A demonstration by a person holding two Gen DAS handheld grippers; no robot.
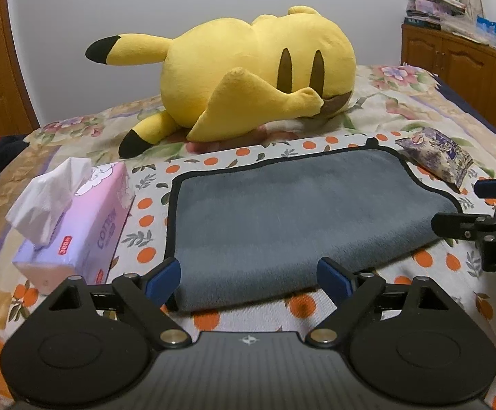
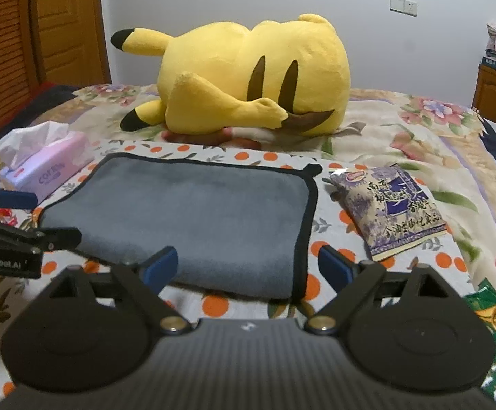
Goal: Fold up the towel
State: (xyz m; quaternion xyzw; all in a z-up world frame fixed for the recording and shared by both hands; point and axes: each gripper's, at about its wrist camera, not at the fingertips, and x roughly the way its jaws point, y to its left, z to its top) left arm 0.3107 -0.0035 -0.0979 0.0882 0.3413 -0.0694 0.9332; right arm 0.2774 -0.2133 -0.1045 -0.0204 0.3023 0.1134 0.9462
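Observation:
A grey towel (image 1: 282,212) with black edging lies folded on an orange-dotted cloth (image 1: 214,162) on the bed; it also shows in the right wrist view (image 2: 193,215). My left gripper (image 1: 249,278) is open and empty, its blue-padded fingers apart just above the towel's near left part. My right gripper (image 2: 248,268) is open and empty over the towel's near right corner. Each gripper shows at the edge of the other's view: the right gripper (image 1: 470,205) at far right, the left gripper (image 2: 26,215) at far left.
A big yellow plush toy (image 1: 248,75) lies behind the towel. A pink tissue box (image 1: 77,225) stands to the left. A purple snack packet (image 2: 391,205) lies to the right, a green packet (image 2: 490,311) nearer. A wooden cabinet (image 1: 459,65) stands at the far right.

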